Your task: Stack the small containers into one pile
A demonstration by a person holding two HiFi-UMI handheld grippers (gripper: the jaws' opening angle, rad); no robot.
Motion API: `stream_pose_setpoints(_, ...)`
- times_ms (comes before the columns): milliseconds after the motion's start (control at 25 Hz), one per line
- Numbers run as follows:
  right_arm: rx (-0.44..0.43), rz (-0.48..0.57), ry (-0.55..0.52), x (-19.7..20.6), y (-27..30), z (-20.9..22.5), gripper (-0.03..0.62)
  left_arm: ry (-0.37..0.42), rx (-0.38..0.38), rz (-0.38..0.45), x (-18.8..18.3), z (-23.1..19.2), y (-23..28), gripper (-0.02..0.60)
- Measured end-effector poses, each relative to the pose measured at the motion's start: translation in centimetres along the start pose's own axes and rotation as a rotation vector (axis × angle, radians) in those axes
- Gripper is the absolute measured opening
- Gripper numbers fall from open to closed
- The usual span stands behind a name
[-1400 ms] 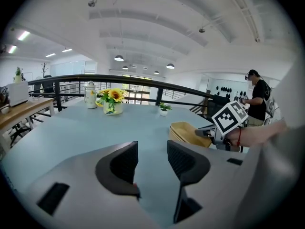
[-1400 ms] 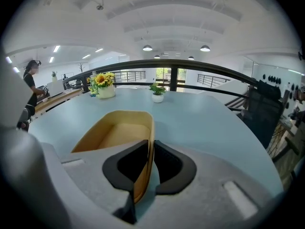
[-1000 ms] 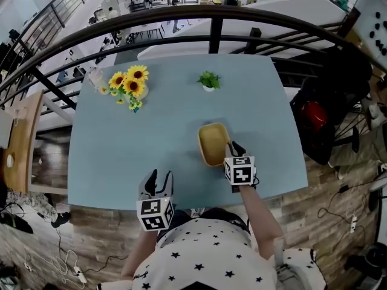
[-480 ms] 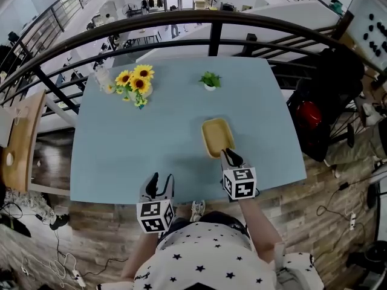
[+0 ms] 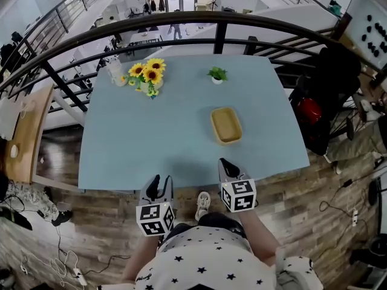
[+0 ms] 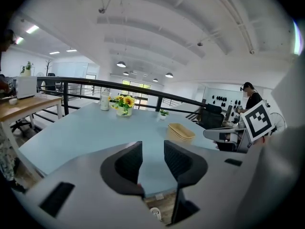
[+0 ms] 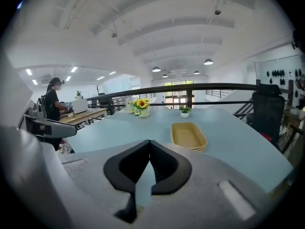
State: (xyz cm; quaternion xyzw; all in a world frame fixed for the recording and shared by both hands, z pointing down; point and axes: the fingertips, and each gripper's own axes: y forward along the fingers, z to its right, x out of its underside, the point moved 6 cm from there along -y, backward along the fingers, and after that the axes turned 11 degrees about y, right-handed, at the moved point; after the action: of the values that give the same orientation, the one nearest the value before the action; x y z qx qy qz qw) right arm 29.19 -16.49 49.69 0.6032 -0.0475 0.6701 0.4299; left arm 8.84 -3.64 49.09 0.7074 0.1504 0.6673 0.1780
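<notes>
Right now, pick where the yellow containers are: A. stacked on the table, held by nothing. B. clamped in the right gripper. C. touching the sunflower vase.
A: the yellow containers sit nested on the table, and the right gripper is shut and empty, short of them.

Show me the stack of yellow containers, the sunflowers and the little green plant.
stack of yellow containers (image 5: 226,125), head view, inside floor of the top container
sunflowers (image 5: 149,74), head view, the yellow blossoms
little green plant (image 5: 217,73), head view, its leaves
</notes>
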Motion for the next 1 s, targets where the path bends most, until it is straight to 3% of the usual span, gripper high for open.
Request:
stream_pose_setpoints(480,-0.113,0.015,-0.03,5.4,-6.8,-8.7,0.006,-0.009,-0.034,0.028,4.4,-0.9,-9.4,0.054)
stream_pose_setpoints(1000,-0.201,0.037,-0.084,8.7,-12.1,-13.7,0.006,-0.002,-0.023,0.047,7.2,0.0,-15.5,0.011)
